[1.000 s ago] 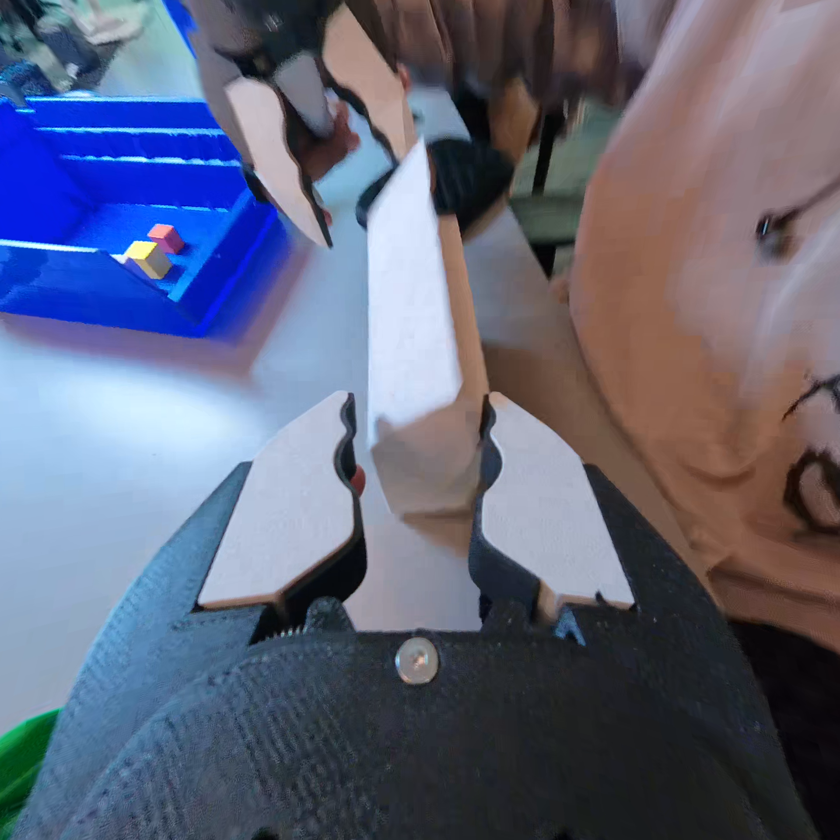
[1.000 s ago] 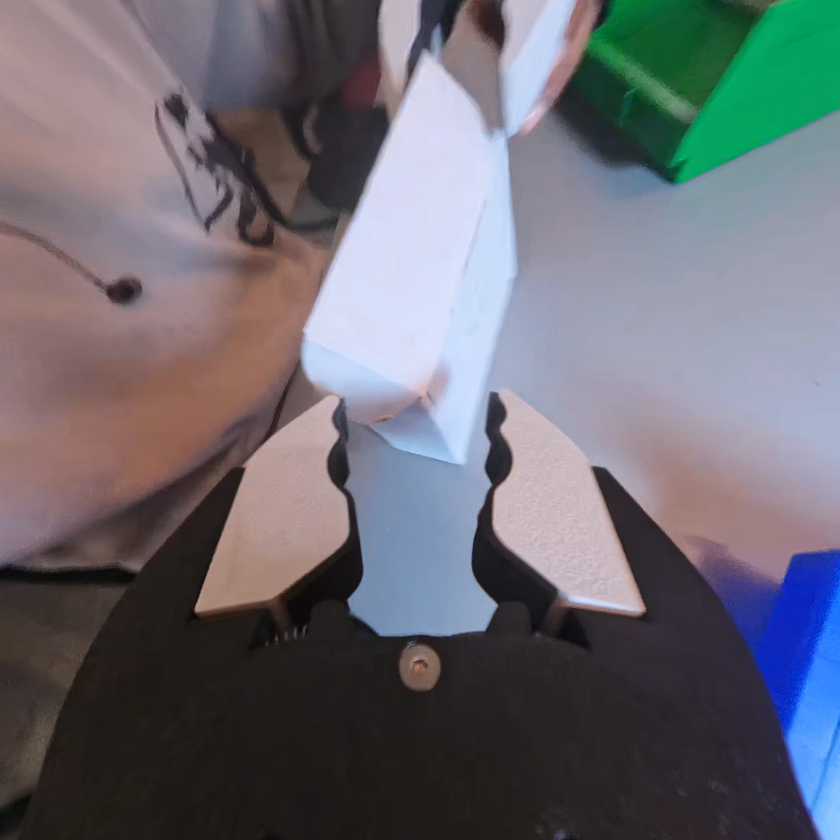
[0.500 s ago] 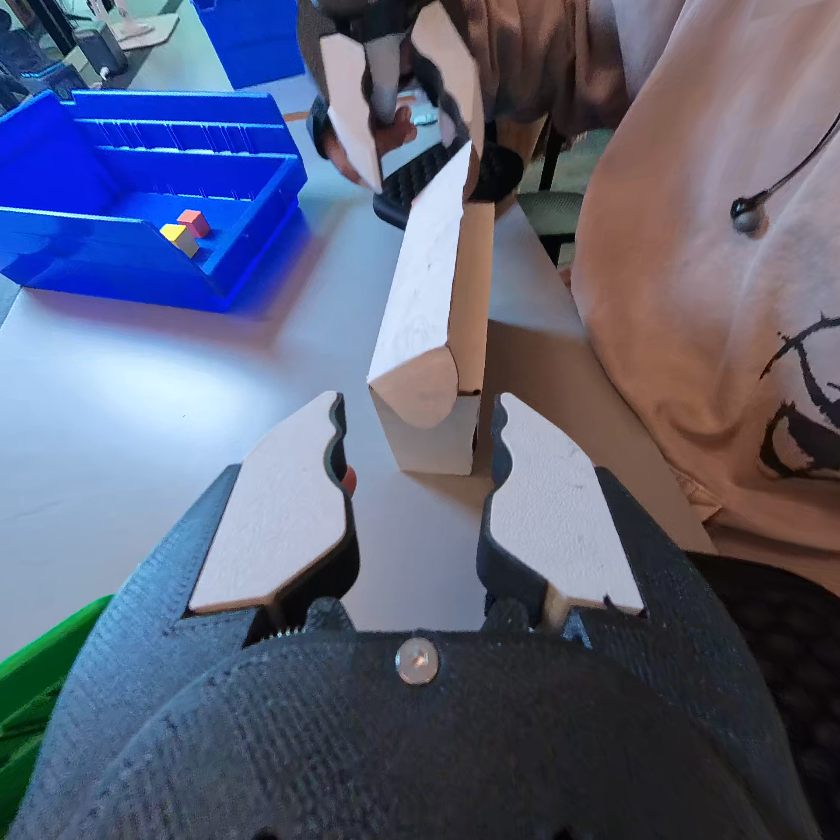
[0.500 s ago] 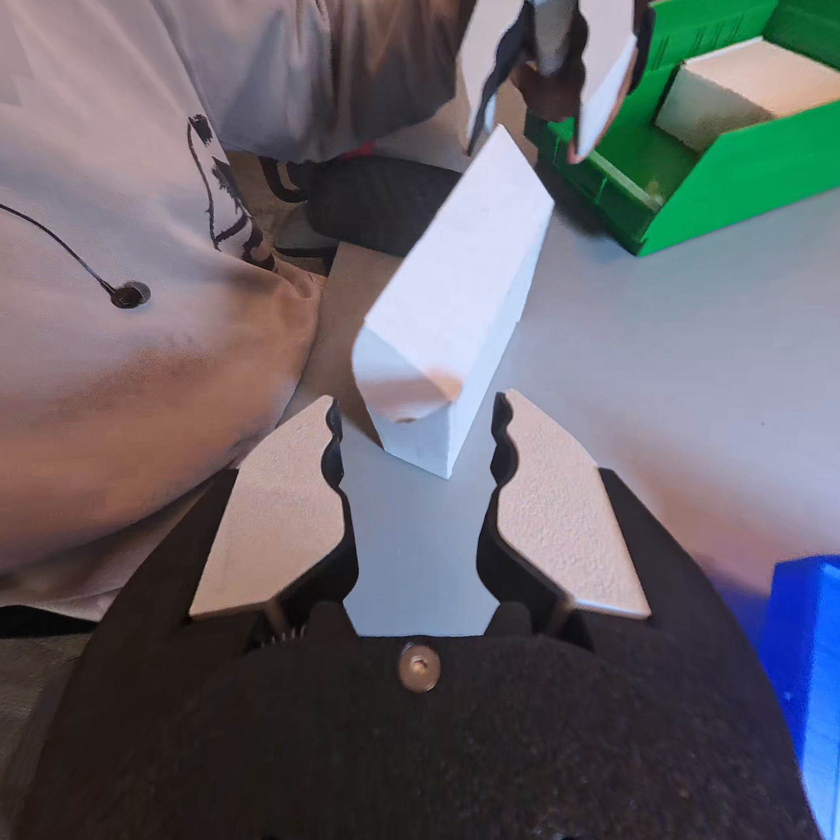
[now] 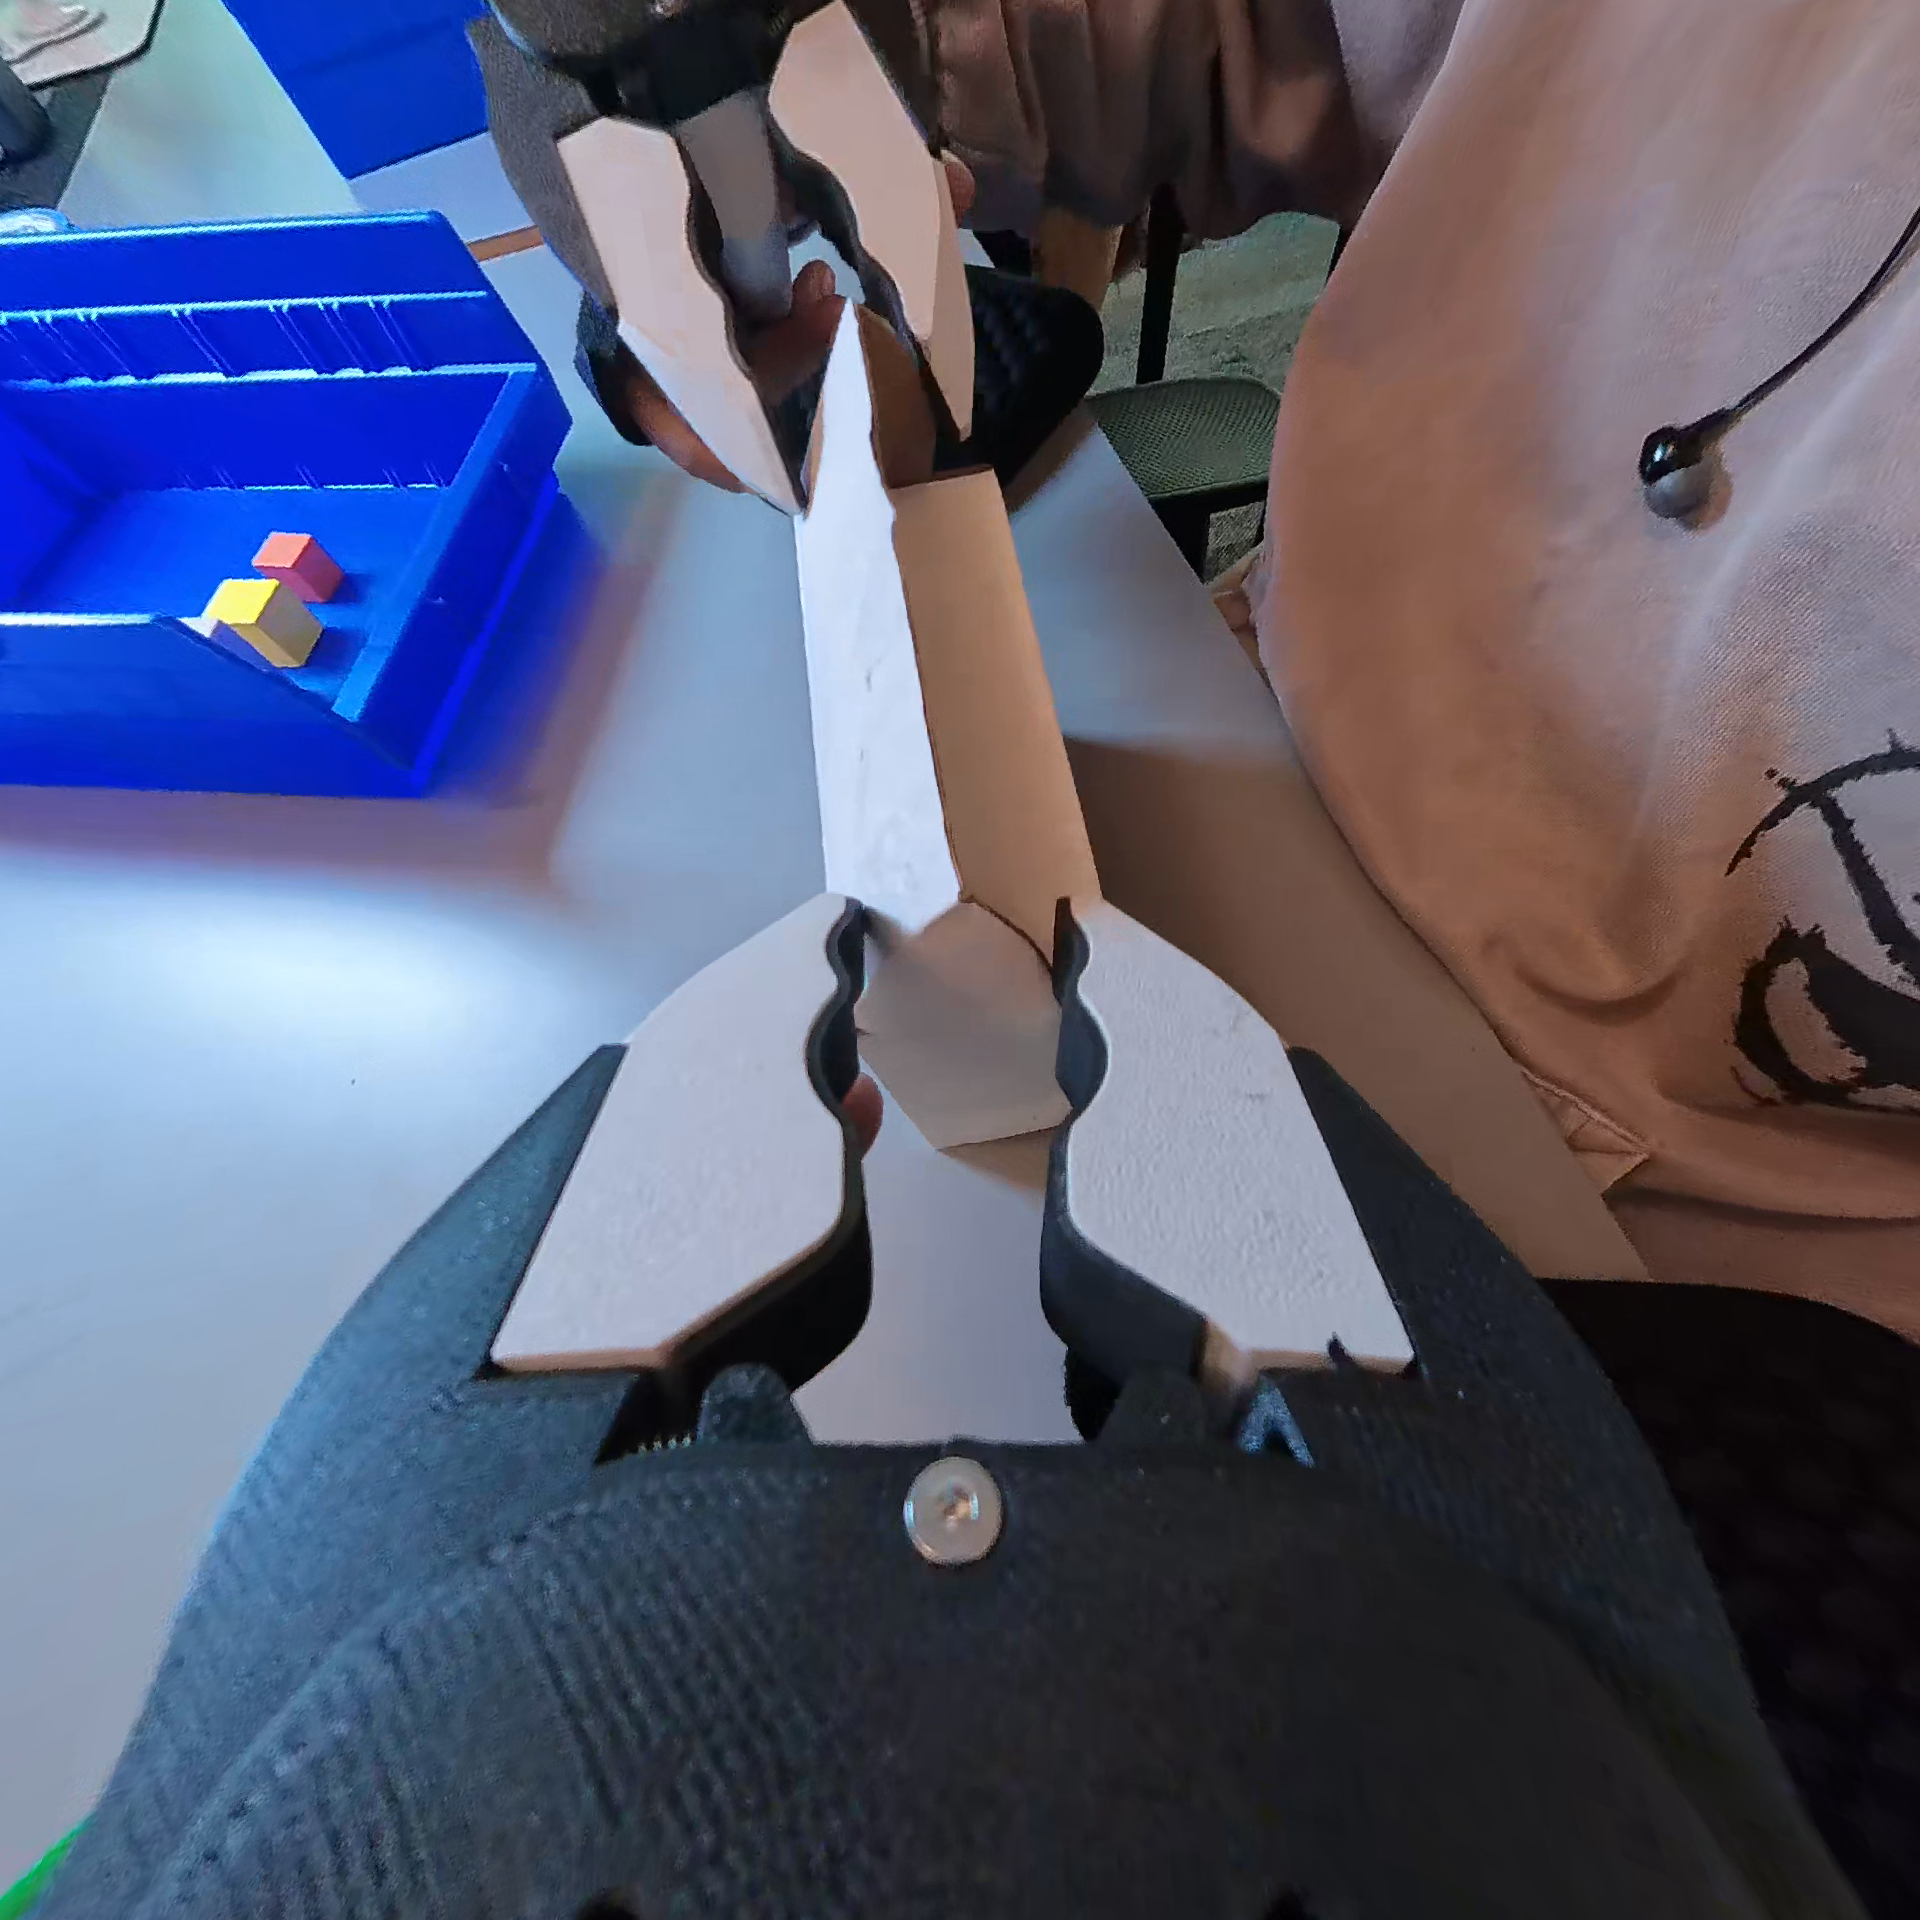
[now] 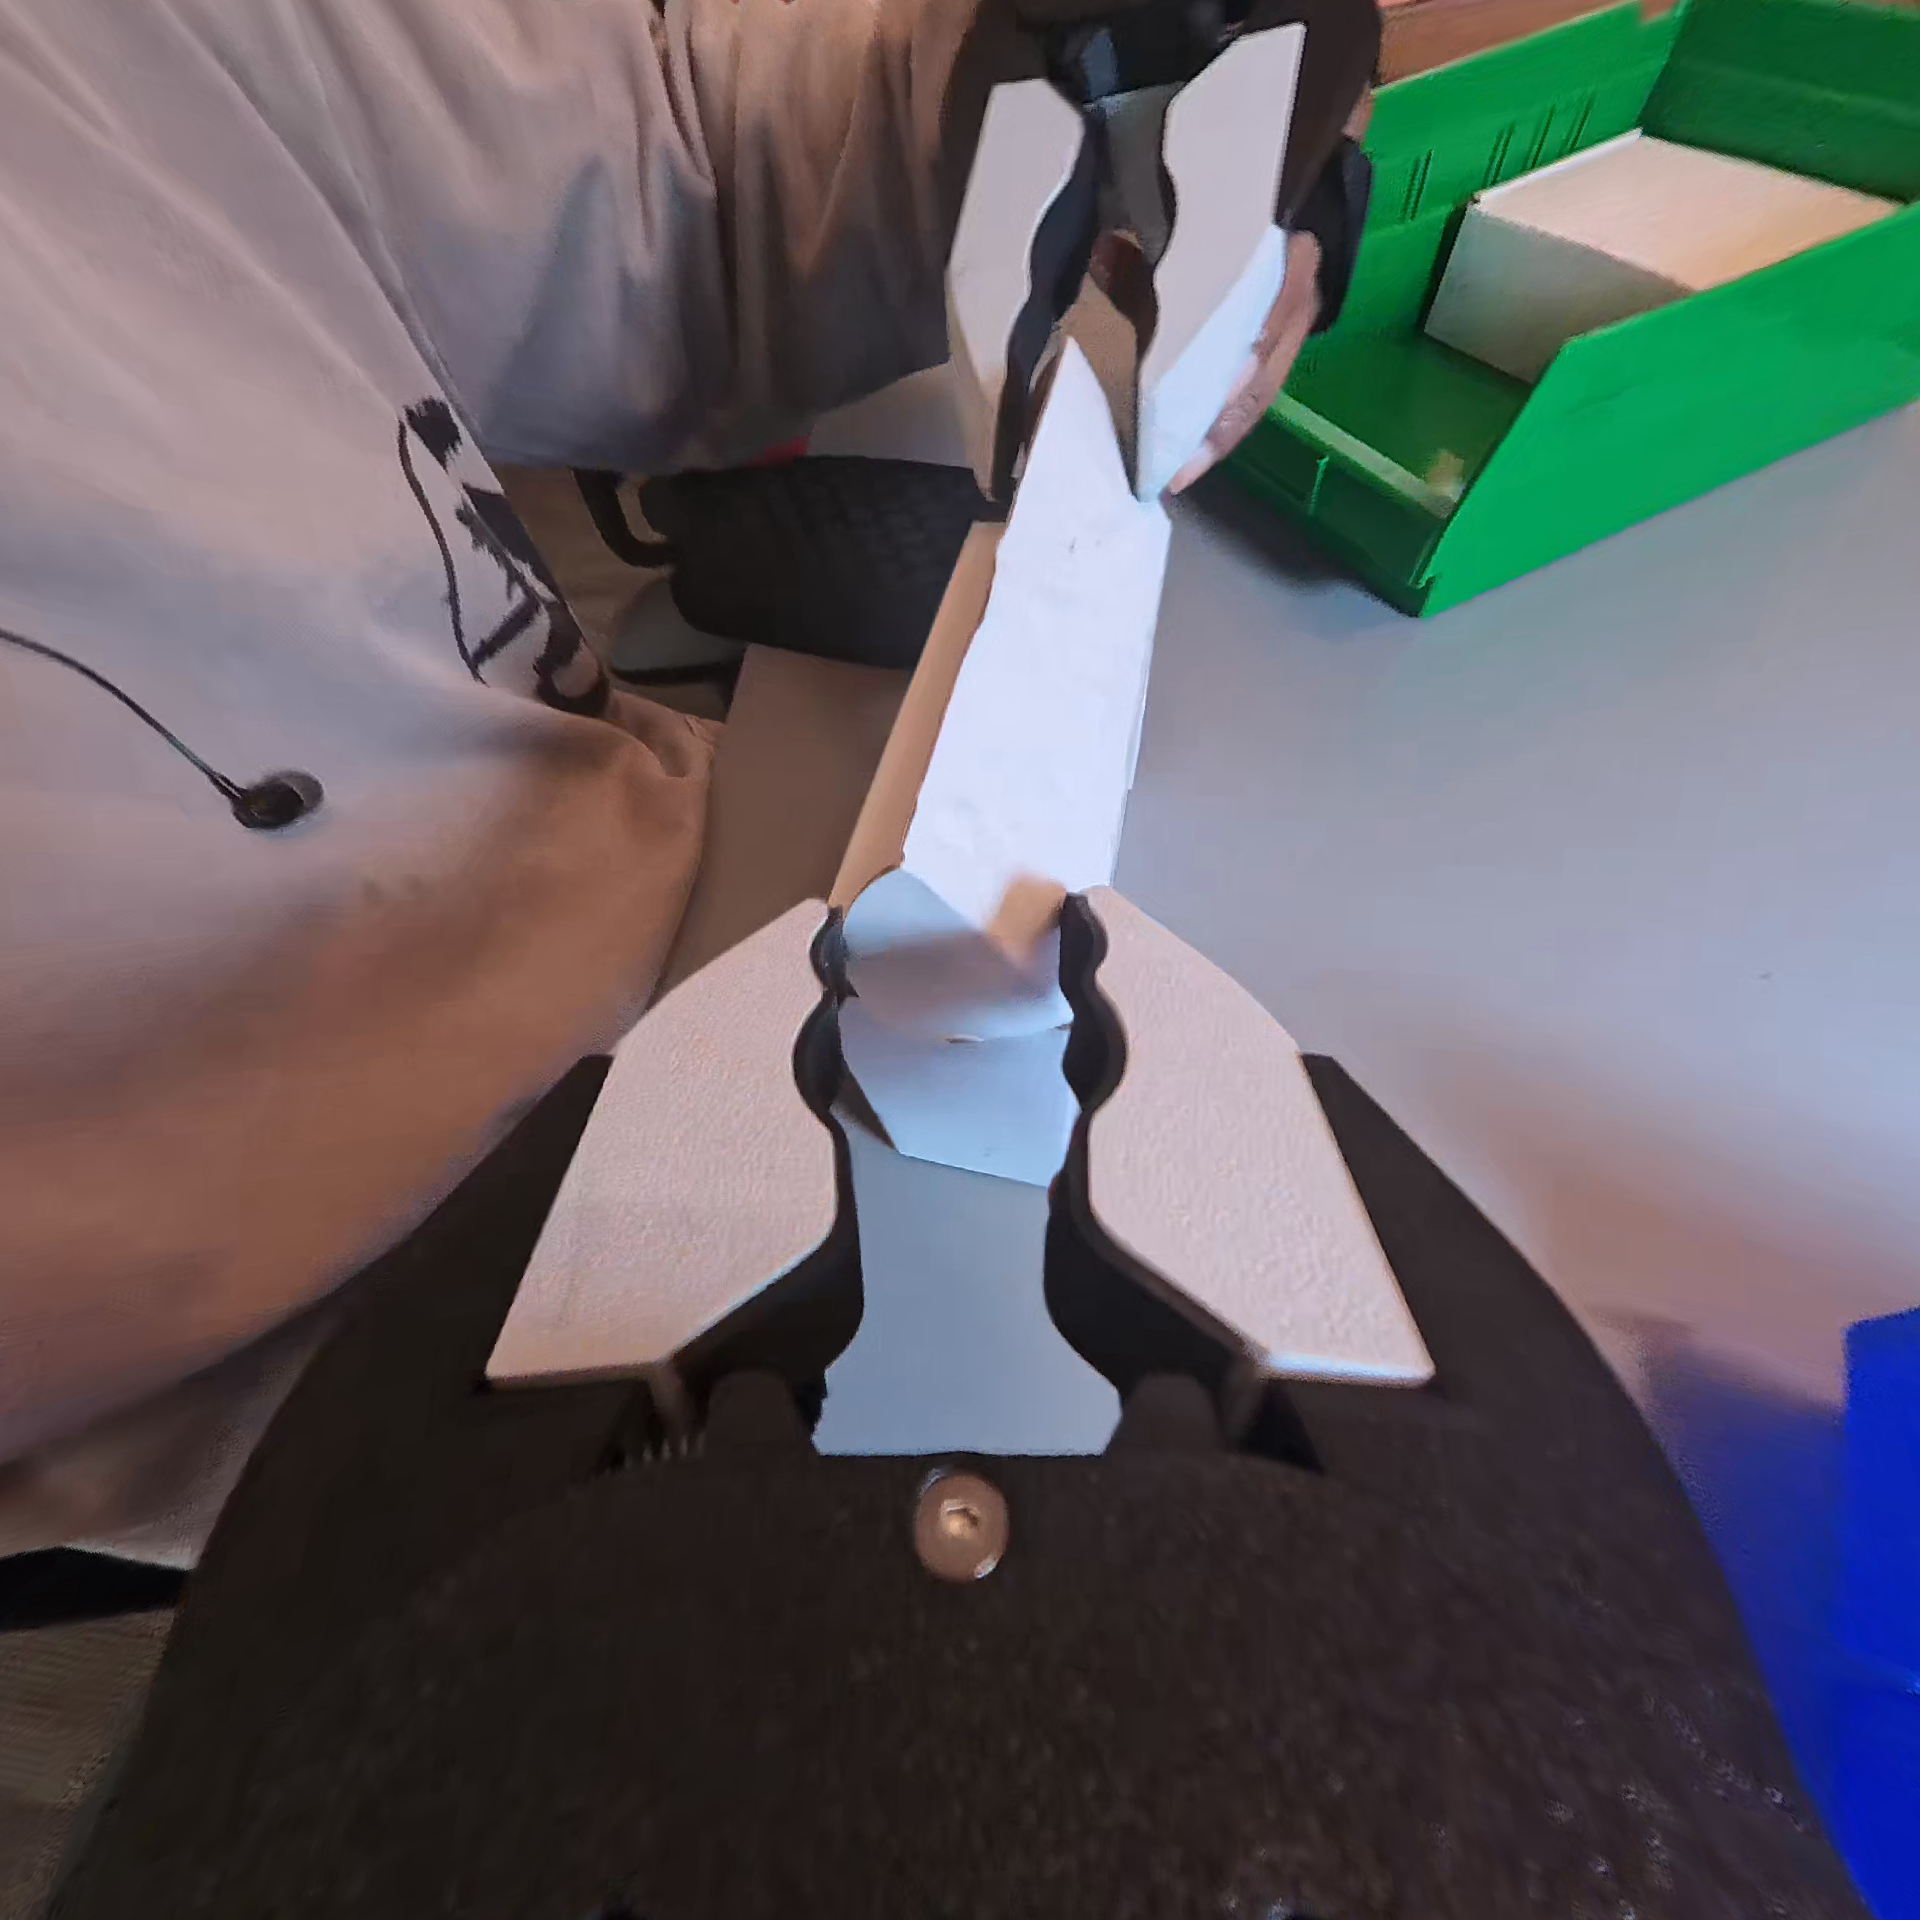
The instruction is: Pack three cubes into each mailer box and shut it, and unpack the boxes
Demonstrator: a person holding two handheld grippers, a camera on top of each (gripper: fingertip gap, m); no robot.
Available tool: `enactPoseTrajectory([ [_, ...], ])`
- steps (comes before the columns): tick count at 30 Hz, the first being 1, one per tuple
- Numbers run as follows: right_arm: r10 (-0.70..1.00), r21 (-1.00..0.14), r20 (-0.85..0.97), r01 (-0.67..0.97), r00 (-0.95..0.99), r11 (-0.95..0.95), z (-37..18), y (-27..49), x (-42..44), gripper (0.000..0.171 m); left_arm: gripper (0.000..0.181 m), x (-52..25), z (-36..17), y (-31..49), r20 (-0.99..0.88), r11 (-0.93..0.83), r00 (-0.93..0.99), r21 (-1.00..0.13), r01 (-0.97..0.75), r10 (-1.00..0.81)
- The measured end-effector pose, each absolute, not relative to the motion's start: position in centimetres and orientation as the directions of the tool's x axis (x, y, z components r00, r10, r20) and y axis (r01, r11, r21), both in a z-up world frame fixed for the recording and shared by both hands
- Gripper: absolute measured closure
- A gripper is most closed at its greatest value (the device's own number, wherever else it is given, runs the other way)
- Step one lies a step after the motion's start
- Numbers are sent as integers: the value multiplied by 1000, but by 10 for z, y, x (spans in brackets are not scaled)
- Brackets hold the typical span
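A long white mailer box (image 5: 894, 727) lies near the table's edge in front of a person, and it also shows in the right wrist view (image 6: 1039, 727). My left gripper (image 5: 956, 925) is shut on its near end flap. My right gripper (image 6: 951, 925) is shut on the opposite end. Each gripper shows at the box's far end in the other view: the right one (image 5: 821, 343) and the left one (image 6: 1101, 312). A red cube (image 5: 299, 564) and a yellow cube (image 5: 265, 620) lie in a blue bin (image 5: 260, 717). What is inside the box is hidden.
A green bin (image 6: 1662, 416) at the far right holds another white box (image 6: 1642, 239). A corner of the blue bin (image 6: 1881, 1507) shows at the right edge. The person's light sweatshirt (image 5: 1558, 623) is close beside the box. The grey table (image 5: 260, 1039) spreads to the left. There is about 12 centimetres between the tips of the two grippers. My right tips are roughly 30 centimetres from the yellow cube (image 5: 265, 620).
Both grippers have moved in over the ends of the box and narrowed onto it. Half a second ago they were open just short of its ends.
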State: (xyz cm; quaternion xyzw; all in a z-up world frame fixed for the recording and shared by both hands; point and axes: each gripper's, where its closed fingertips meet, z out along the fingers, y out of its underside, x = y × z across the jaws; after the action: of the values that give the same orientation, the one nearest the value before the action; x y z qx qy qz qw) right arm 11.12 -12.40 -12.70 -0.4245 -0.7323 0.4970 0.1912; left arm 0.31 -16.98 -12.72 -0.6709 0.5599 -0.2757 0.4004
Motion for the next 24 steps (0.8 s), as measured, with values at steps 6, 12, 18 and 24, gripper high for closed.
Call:
enactPoseTrajectory([
  [6,792,-828,-369,559,-486,-43,-123,-119,107,133,148,3,-122,-166,114,-254,314,-855,-452,-943],
  [12,734,-723,-585,632,-346,-278,-120,-112,101,136,148,6,-118,-165,274,-413,374,-834,-367,-886],
  [18,783,-803,-440,583,-439,-124,-119,-121,108,136,149,12,-120,-172,191,-355,389,-839,-412,-901],
  [24,756,-808,-409,587,-511,-40,-120,-128,119,134,150,16,-120,-171,214,-400,432,-823,-404,-876],
])
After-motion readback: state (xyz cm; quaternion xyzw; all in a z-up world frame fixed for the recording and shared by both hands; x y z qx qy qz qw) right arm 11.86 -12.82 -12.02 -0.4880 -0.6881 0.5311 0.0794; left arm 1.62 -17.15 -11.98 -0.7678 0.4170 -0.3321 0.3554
